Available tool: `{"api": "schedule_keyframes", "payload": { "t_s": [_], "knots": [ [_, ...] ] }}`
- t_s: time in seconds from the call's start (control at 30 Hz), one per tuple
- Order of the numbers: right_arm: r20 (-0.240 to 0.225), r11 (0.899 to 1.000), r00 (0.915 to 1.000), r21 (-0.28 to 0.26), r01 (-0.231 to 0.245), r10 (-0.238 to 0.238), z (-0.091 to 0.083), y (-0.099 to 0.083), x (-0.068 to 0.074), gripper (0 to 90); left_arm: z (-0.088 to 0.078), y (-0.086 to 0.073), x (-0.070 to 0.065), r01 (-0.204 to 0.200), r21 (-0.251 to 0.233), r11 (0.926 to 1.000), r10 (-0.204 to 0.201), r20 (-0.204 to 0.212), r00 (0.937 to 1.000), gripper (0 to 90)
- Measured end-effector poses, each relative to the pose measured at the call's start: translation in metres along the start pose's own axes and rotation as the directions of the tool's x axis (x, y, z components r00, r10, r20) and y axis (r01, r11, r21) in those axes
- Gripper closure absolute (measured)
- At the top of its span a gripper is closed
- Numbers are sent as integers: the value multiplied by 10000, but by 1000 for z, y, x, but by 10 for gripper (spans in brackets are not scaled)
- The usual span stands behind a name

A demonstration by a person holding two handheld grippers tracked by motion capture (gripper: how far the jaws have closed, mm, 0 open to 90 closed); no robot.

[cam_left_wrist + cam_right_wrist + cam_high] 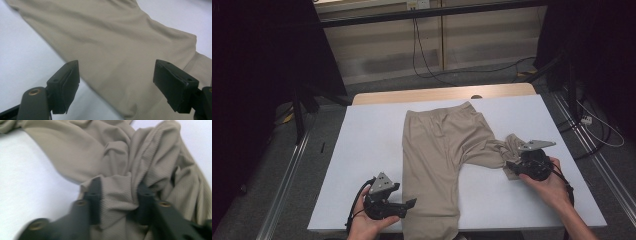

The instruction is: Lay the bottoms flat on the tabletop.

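White table point(362, 150) w/ a wood strip along the far edge; dark floor and cables around it. On it, beige trousers point(437, 150), waistband toward the far side. One leg runs straight toward the person and hangs over the near edge; the other leg swings out to the person's right and ends in a bunched, wrinkled cuff point(511, 145).

Right gripper point(517, 166) is at that cuff. In the right gripper view its jaws are closed in on a fold of the fabric point(117, 192), cloth pinched between them, so it has the trousers by the crumpled leg end.

Left gripper point(404, 205) sits low at the near edge, just beside the left side of the straight leg. In the left gripper view jaws are wide apart, nothing in them; the leg's edge point(105, 75) lies on the table right ahead, btwn the two jaws.

Key relation: straight leg's long axis runs far-to-near, and its left edge is immediately to the right of the left gripper's tips. Left hand is clearly the nearer one to that leg. Prob next: a short push fwd and close onto that edge, though that's only a guess.
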State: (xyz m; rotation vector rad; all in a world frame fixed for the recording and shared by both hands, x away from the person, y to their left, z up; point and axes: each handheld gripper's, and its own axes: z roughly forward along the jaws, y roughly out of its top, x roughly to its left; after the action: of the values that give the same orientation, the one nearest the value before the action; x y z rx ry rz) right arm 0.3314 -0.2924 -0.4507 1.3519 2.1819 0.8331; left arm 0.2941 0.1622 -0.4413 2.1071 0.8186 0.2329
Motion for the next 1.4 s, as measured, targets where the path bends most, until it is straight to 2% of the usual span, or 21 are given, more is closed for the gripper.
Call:
{"api": "schedule_keyframes", "payload": {
  "t_s": [0.07,0.2,0.33,0.4,0.47,0.57,0.6,0.67,0.77,0.8,0.83,0.9,0.93,0.97,1.0,1.03,1.1,1.13,1.2,1.3,1.4],
  "knots": [
    [-344,10000,9994,-23,-24,24,-7,-4,5,765,0,0,0,9,0,10000,-9,-19,10000,216],
    [-1087,9999,9940,-119,112,-124,-21,-10,23,789,0,0,1,28,-7,10000,-28,-54,10000,217],
    [-1779,9988,9828,-163,468,-490,-26,-9,48,800,0,0,0,54,-38,10000,-54,-28,10000,217],
    [-2165,9975,9737,-252,665,-704,-27,-7,63,801,1,1,1,46,-22,10000,-46,-16,10000,216],
    [-2593,9951,9607,-317,939,-989,-30,-9,81,801,2,1,1,1,-28,10000,0,30,10000,217],
    [-3032,9923,9449,-398,1171,-1237,-34,-12,101,800,3,3,0,-19,3,10000,19,100,9999,217],
    [-3164,9905,9386,-415,1309,-1373,-36,-13,109,799,4,3,1,-136,20,9999,136,86,9999,217],
    [-3446,9911,9292,-443,1256,-1332,-37,-14,117,795,5,4,0,-51,-34,10000,52,162,9999,216],
    [-3690,9902,9189,-446,1326,-1397,-41,-19,127,788,7,6,1,-234,34,9997,233,247,9994,217],
    [-3812,9901,9138,-439,1335,-1401,-42,-20,128,779,8,7,0,-137,15,9999,137,272,9995,216],
    [-3826,9902,9133,-463,1321,-1397,-44,-21,128,771,9,8,0,-198,37,9998,196,294,9994,217],
    [-3524,9912,9265,-467,1235,-1321,-46,-24,125,721,10,9,0,-192,16,9998,191,342,9992,217],
    [-3112,9919,9419,-461,1180,-1265,-46,-24,121,655,11,9,0,-210,43,9998,208,353,9992,216],
    [-2482,9917,9602,-439,1208,-1279,-46,-24,117,603,11,9,0,-237,57,9997,235,364,9991,216],
    [-2150,9941,9707,-412,1007,-1073,-46,-25,112,596,12,10,0,-275,66,9996,273,374,9989,217],
    [-2067,9969,9756,-417,663,-735,-47,-25,105,588,12,10,0,-277,59,9996,275,391,9989,217],
    [-1450,9978,9884,-551,367,-443,-48,-25,95,509,11,10,0,-296,56,9995,294,369,9989,217],
    [-1230,9974,9917,-657,296,-375,-50,-24,92,486,11,9,0,-280,68,9996,278,353,9990,217],
    [-1289,9953,9912,-951,172,-294,-51,-21,86,438,12,9,1,-169,57,9998,167,350,9992,217],
    [-1257,9899,9911,-1395,268,-445,-48,-8,85,371,13,10,1,-163,94,9998,160,324,9993,217],
    [-1358,9901,9893,-1358,346,-532,-37,6,85,356,13,10,0,-217,66,9997,214,371,9991,217]
  ]
}}
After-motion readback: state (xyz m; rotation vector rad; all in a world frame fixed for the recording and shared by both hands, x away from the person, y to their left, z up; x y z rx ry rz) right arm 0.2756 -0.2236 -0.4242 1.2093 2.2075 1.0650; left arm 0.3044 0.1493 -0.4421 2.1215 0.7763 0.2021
